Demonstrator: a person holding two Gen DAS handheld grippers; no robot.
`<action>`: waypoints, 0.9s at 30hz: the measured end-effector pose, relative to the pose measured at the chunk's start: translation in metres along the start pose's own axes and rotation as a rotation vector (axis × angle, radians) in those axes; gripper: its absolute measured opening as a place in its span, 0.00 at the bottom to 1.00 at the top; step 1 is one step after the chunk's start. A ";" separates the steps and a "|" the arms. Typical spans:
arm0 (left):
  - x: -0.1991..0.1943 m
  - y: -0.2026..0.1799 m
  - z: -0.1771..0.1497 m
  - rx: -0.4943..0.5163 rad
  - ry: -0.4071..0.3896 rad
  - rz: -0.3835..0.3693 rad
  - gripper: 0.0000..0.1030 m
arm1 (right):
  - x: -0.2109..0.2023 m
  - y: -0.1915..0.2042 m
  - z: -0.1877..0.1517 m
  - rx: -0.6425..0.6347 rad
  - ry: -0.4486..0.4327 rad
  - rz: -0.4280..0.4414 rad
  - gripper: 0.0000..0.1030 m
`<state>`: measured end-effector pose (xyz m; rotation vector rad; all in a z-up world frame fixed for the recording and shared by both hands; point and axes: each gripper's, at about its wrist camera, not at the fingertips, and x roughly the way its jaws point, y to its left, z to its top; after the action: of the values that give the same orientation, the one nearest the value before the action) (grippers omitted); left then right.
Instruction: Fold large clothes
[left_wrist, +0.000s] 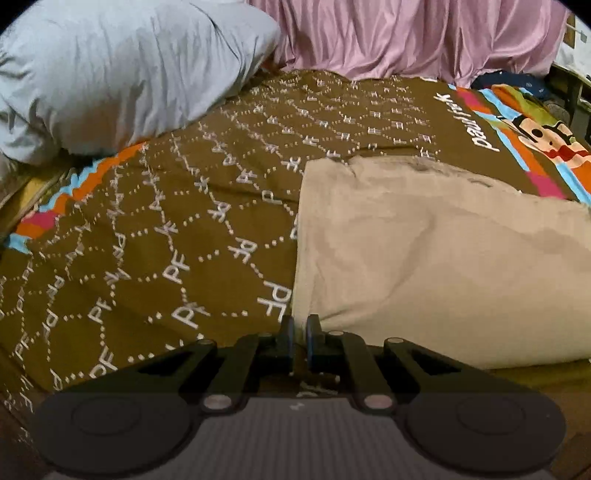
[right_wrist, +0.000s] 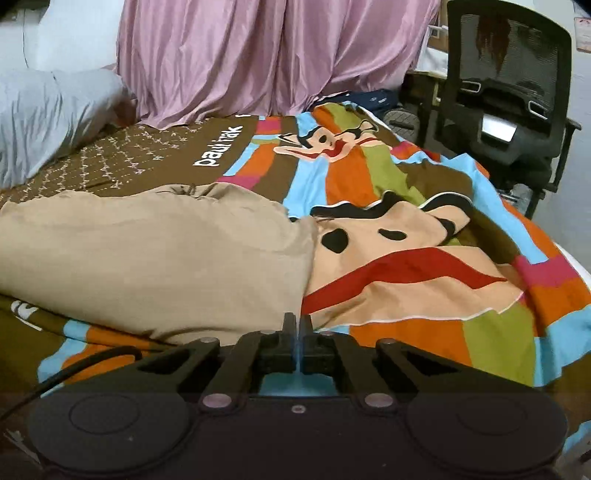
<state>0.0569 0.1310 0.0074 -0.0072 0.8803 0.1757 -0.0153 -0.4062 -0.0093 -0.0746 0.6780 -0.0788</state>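
While both hover level, each hand-held gripper (left_wrist: 300, 325) (right_wrist: 297, 321) is closed, empty, beside beige garment (left_wrist: 424, 258).

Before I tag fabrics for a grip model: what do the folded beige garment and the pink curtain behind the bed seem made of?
Folded beige garment: looks like matte woven cotton or a blend; soft, dull creases, no sheen. Pink curtain: probably satin-like synthetic; glossy highlights run along its hanging folds. Neither weave is resolved.

Black tool (left_wrist: 300, 328), grey ribbed housing (left_wrist: 295, 435)
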 end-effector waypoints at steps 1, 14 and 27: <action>-0.005 0.002 0.004 -0.011 -0.018 -0.008 0.07 | -0.003 0.004 0.003 -0.032 -0.020 -0.025 0.00; -0.024 0.003 -0.002 -0.015 -0.032 0.004 0.69 | -0.021 0.006 0.023 0.092 -0.065 0.030 0.37; 0.026 -0.144 0.049 0.167 -0.205 -0.102 0.89 | 0.082 0.162 0.099 -0.149 -0.191 0.150 0.93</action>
<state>0.1328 -0.0029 0.0096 0.1195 0.6861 0.0066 0.1185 -0.2489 0.0014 -0.1723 0.4961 0.1220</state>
